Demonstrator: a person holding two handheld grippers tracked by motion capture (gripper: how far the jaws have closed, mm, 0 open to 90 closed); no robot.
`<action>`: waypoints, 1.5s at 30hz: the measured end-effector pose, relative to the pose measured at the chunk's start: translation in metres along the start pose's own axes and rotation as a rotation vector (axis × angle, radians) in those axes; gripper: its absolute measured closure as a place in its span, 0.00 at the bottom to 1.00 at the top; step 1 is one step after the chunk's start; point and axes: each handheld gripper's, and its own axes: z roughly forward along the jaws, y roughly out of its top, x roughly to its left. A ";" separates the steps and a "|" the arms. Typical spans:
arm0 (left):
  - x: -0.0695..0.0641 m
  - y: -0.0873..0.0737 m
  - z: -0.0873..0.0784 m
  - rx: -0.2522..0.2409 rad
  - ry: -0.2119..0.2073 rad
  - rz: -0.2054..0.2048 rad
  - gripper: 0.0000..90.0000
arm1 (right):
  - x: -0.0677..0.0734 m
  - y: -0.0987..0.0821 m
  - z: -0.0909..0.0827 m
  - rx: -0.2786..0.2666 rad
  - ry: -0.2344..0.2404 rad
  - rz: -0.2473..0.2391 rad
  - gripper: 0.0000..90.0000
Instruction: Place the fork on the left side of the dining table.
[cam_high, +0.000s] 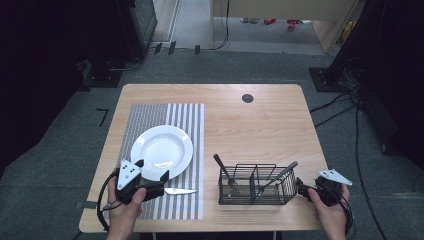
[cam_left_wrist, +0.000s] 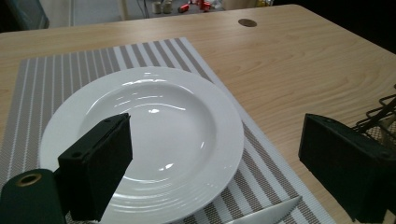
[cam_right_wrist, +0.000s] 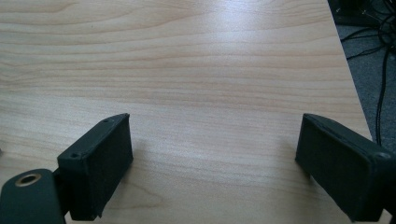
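Toward the lower left of the high view, the left hand-held gripper (cam_high: 152, 176) hangs with its jaws spread and empty over the near rim of a white plate (cam_high: 162, 148), which sits on a grey striped placemat (cam_high: 165, 160). A table knife (cam_high: 180, 191) lies flat on the placemat just below the plate, its blade pointing right; in the left gripper view its tip (cam_left_wrist: 271, 213) shows at the bottom edge, between the two jaws and just beside the plate's rim. At the lower right of the high view, the right hand-held gripper (cam_high: 303, 189), jaws likewise spread and holding nothing, sits just beside the right end of a black wire cutlery caddy (cam_high: 256, 185) that holds a fork (cam_high: 226, 175) and another utensil (cam_high: 277, 177), whose head I cannot make out. The wooden surface (cam_high: 250, 125) is otherwise bare. The work looks like laying a place setting, with the knife apparently set down and the remaining cutlery not yet taken out. The next move probably calls for one gripper to rise over the caddy, close on a projecting handle, and lift it straight up clear of the wire divider.
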 end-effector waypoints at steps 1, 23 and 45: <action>-0.002 0.001 0.001 0.000 0.000 0.001 0.11 | 0.000 0.000 0.000 0.000 0.000 0.000 0.12; -0.044 0.027 0.018 -0.010 -0.092 0.019 0.11 | 0.000 0.000 0.000 0.000 0.000 -0.001 0.12; -0.077 0.049 0.029 -0.029 -0.204 0.037 0.12 | 0.000 0.000 0.000 0.002 0.002 -0.003 0.11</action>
